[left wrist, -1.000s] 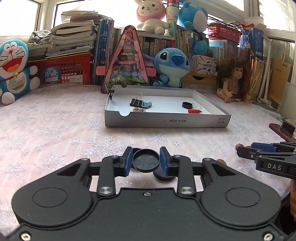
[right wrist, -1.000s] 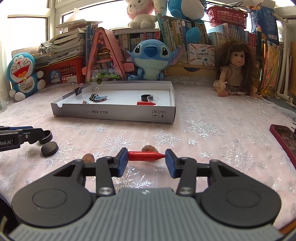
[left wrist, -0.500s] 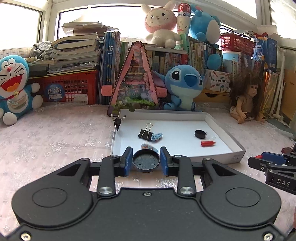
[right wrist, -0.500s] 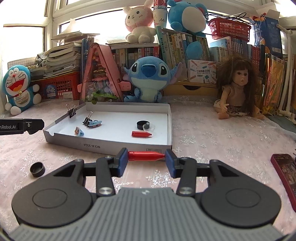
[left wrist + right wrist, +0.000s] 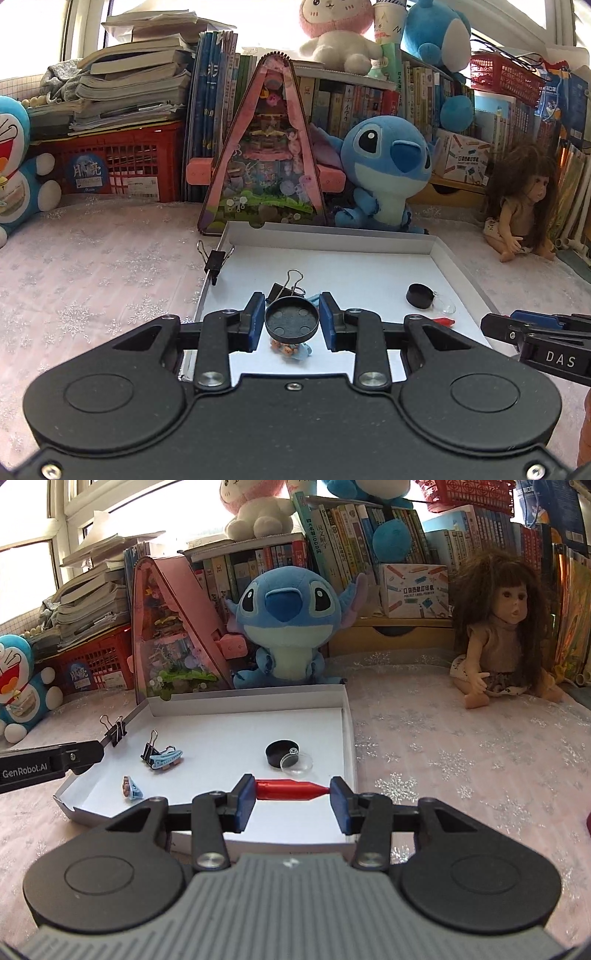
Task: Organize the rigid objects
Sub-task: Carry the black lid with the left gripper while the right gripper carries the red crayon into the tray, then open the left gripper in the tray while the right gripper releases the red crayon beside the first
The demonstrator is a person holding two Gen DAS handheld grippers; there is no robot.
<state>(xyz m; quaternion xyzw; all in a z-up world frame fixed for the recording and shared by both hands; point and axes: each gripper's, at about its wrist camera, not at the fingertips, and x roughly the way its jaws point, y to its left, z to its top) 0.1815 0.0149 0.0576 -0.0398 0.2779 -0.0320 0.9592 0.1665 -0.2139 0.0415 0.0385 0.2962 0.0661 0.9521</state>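
My left gripper [image 5: 291, 314] is shut on a round black cap [image 5: 291, 322], held above the near left part of a shallow white box [image 5: 332, 236]. My right gripper [image 5: 293, 794] is shut on a red pointed piece [image 5: 288, 789], gripped end to end over the box's [image 5: 251, 701] near right part. Inside the box lie a black cap [image 5: 281, 752] with a clear lid [image 5: 297, 764], a binder clip with a blue toy [image 5: 164, 756], a small blue charm [image 5: 132, 788] and another red piece [image 5: 445, 321]. A second binder clip [image 5: 215, 258] sits on the left rim.
Behind the box stand a pink triangular toy house [image 5: 264, 147] and a blue plush [image 5: 384, 162]. A doll [image 5: 506, 635] sits at the right, a blue cat plush [image 5: 14, 166] at the left. Books and red baskets line the back. A snowflake cloth [image 5: 461, 760] covers the table.
Both grippers have moved forward and slightly up, from the bare cloth to over the white box, each still holding its piece. The box now looks much nearer.
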